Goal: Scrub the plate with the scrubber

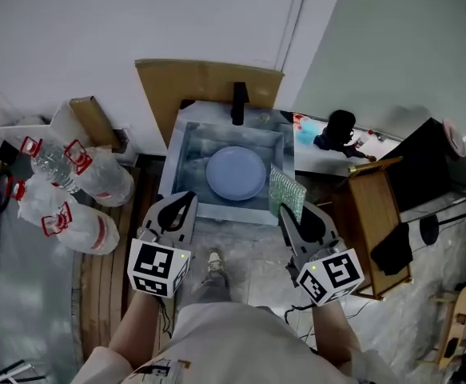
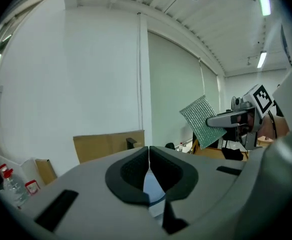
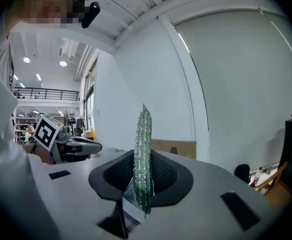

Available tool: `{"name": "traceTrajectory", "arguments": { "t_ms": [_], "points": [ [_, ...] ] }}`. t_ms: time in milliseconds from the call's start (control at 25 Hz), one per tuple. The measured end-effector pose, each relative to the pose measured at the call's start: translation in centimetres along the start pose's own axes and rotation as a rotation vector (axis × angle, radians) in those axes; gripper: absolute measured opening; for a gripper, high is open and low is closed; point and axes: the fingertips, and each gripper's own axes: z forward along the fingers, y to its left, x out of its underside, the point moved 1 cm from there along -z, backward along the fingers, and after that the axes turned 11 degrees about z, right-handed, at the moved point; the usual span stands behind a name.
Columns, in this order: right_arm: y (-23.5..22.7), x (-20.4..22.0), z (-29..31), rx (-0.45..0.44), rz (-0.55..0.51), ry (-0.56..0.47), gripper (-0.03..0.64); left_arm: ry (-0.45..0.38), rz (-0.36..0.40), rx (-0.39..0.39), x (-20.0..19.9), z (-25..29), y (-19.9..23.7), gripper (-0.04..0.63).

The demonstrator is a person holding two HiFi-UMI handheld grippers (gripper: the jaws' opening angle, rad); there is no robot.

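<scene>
Left tongs [image 1: 183,205] shut, empty | right tongs [image 1: 288,217] pinch the green scrubber [image 1: 287,189] | plate [image 1: 236,173] lies in sink [image 1: 181,158] | I fear the thin scrubber slips if I press hard.

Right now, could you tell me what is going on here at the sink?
A person is standing at a sink with a two-jaw gripper in each hand. The right gripper is shut on a green mesh scrubber, which stands upright between its jaws. The left gripper is shut with nothing in it. A blue plate lies flat in the basin. Both grippers are held up in front of the sink, so scrubbing has not yet begun.
</scene>
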Motion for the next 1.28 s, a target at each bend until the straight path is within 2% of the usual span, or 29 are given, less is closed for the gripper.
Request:
{"name": "traceTrajectory", "arguments": {
  "t_ms": [160, 360, 480, 520, 720, 880, 1080, 1280],
  "points": [
    [-2.5, 1.0, 5.6, 0.05, 0.016, 0.06, 0.106, 0.017, -0.097, 0.049, 1.9, 4.3, 3.8, 0.021],
    [-4.9, 3.5, 10.3, 0.099, 0.04, 0.134, 0.106, 0.107, -0.072, 0.096, 5.6, 8.6, 5.7, 0.031],
    [-5.6, 5.0, 12.6, 0.093, 0.061, 0.183, 0.106, 0.151, -0.09, 0.11, 7.5, 10.7, 6.1, 0.115],
    [-5.9, 5.5, 13.3, 0.092, 0.065, 0.198, 0.106, 0.164, -0.097, 0.116, 8.1, 11.3, 6.1, 0.123],
    [-7.4, 8.2, 16.5, 0.089, 0.07, 0.27, 0.106, 0.224, -0.137, 0.138, 11.1, 14.3, 6.6, 0.124],
    [-9.3, 10.8, 19.1, 0.088, 0.069, 0.332, 0.107, 0.292, -0.155, 0.103, 14.4, 16.7, 7.2, 0.126],
    [-12.1, 13.7, 22.6, 0.092, 0.105, 0.394, 0.107, 0.373, -0.255, 0.105, 18.5, 20.0, 7.0, 0.126],
    [-14.9, 17.2, 25.8, 0.108, 0.088, 0.473, 0.107, 0.397, -0.329, 0.129, 21.6, 24.0, 6.3, 0.149]
  ]
}}
